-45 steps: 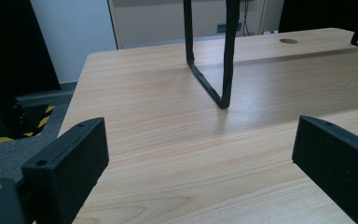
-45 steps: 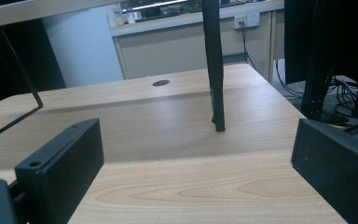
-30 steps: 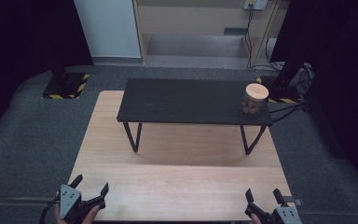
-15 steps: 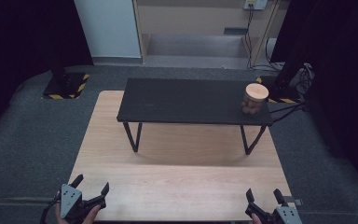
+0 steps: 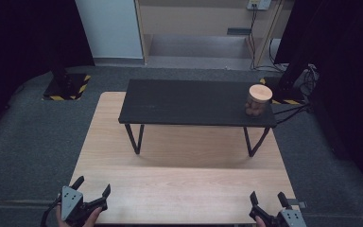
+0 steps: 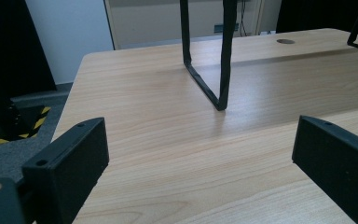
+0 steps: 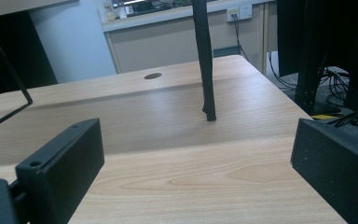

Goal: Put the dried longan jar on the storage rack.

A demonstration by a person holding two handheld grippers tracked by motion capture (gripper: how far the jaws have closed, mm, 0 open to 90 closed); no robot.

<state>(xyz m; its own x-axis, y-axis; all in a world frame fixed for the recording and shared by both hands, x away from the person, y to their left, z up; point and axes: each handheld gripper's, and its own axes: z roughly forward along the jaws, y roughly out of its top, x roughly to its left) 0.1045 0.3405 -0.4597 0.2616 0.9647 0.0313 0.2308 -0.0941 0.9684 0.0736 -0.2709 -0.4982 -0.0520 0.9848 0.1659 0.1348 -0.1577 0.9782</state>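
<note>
On the wooden table [image 5: 179,189], a black bench [image 5: 194,101] spans twelve o'clock, bearing a lidded jar [image 5: 257,100] at two o'clock. Left gripper [image 5: 93,194], seven o'clock, and right gripper [image 5: 268,206], five o'clock, both gape wide, empty.

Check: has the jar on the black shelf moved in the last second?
No. The jar sits at the same right end of the black shelf.

near counter [image 5: 179,189]: bare wood, open passage | middle: black bench [image 5: 189,101] on 2 leg frames blocks the way | bench right end: jar [image 5: 258,100]
</note>
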